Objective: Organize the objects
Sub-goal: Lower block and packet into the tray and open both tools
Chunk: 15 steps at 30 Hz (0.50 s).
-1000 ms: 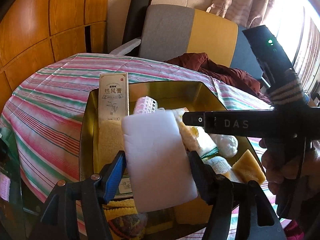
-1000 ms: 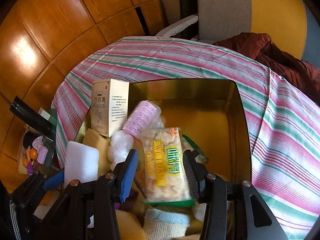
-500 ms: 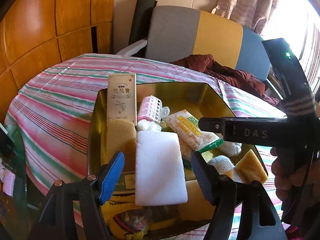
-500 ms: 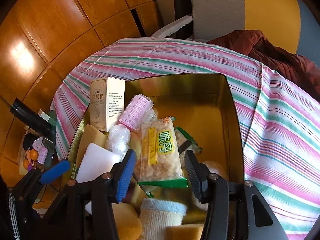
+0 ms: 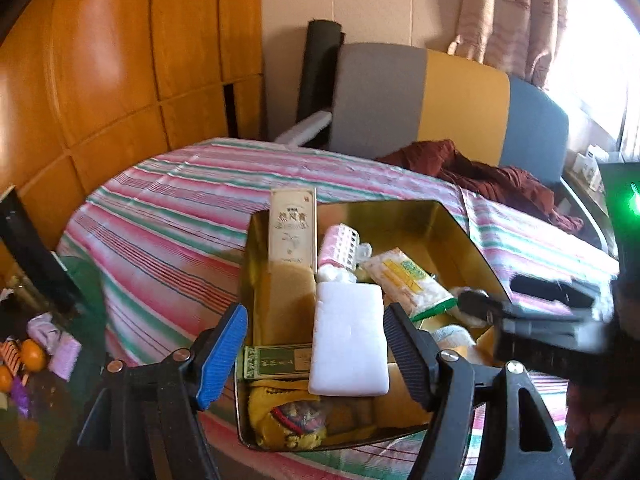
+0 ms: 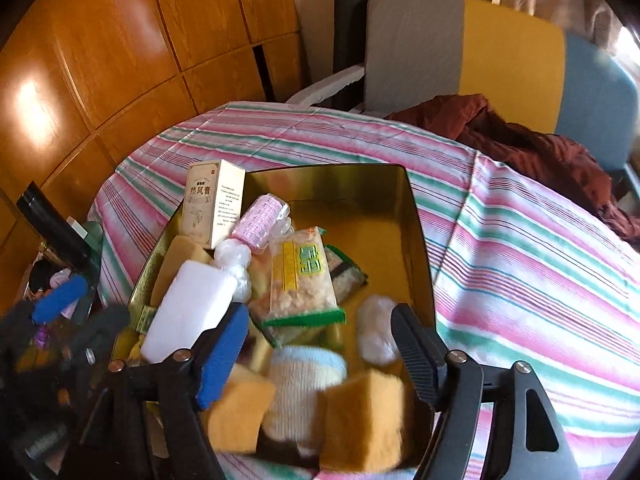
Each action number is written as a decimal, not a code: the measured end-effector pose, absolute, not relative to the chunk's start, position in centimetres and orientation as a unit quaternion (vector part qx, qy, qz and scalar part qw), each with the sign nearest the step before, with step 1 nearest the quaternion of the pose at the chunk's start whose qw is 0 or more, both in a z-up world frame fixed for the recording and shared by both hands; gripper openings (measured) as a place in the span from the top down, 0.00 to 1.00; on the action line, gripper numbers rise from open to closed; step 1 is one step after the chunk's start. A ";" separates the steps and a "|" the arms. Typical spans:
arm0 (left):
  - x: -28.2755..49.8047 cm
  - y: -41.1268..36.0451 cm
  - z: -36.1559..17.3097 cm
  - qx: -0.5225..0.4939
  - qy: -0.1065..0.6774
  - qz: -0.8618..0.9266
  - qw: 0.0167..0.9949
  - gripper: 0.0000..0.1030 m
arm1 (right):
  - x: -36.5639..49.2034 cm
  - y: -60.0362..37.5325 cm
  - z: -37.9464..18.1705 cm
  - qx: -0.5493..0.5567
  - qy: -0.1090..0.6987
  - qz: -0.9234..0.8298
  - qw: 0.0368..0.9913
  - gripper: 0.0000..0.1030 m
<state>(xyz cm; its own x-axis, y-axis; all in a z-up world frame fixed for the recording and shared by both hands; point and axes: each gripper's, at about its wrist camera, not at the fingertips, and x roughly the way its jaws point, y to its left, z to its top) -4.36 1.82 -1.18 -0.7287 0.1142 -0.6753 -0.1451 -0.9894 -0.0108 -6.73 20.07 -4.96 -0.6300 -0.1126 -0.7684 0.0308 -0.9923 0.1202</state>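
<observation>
2 grippers, the left gripper [image 5: 316,344] and the right gripper [image 6: 320,354], hang over the gold tin [image 6: 416,240] on the striped table [image 6: 520,248], jaws just opened wide and empty, apparently so the white sponge [image 5: 348,340] and snack packet [image 6: 302,280] lie inside.

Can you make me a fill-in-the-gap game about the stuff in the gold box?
1. The white sponge lies inside the gold ____.
2. The cloth on the table has pink, white and ____ stripes.
3. The tall cream carton stands in the box's far ____ corner.
4. The right claw has just been opening and now holds ____.

Missing words: box; green; left; nothing
</observation>
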 end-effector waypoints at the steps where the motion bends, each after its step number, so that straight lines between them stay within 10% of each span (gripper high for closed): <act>1: -4.0 1.9 -0.9 -0.358 0.022 0.931 0.070 0.30 | -6.1 20.1 -5.0 0.425 -0.045 -0.903 0.036 0.26; 15: -1.3 2.9 0.2 -0.350 0.019 0.932 0.094 0.31 | -0.6 21.1 -5.2 0.396 -0.052 -0.917 -0.014 0.22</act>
<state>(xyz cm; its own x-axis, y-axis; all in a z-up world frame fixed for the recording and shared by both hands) -1.34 2.90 0.20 -0.7378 0.1619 -0.6553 -0.1883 -0.9816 -0.0305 -0.56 21.07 -5.21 -0.6862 -0.0158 -0.7273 -0.0665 -0.9942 0.0843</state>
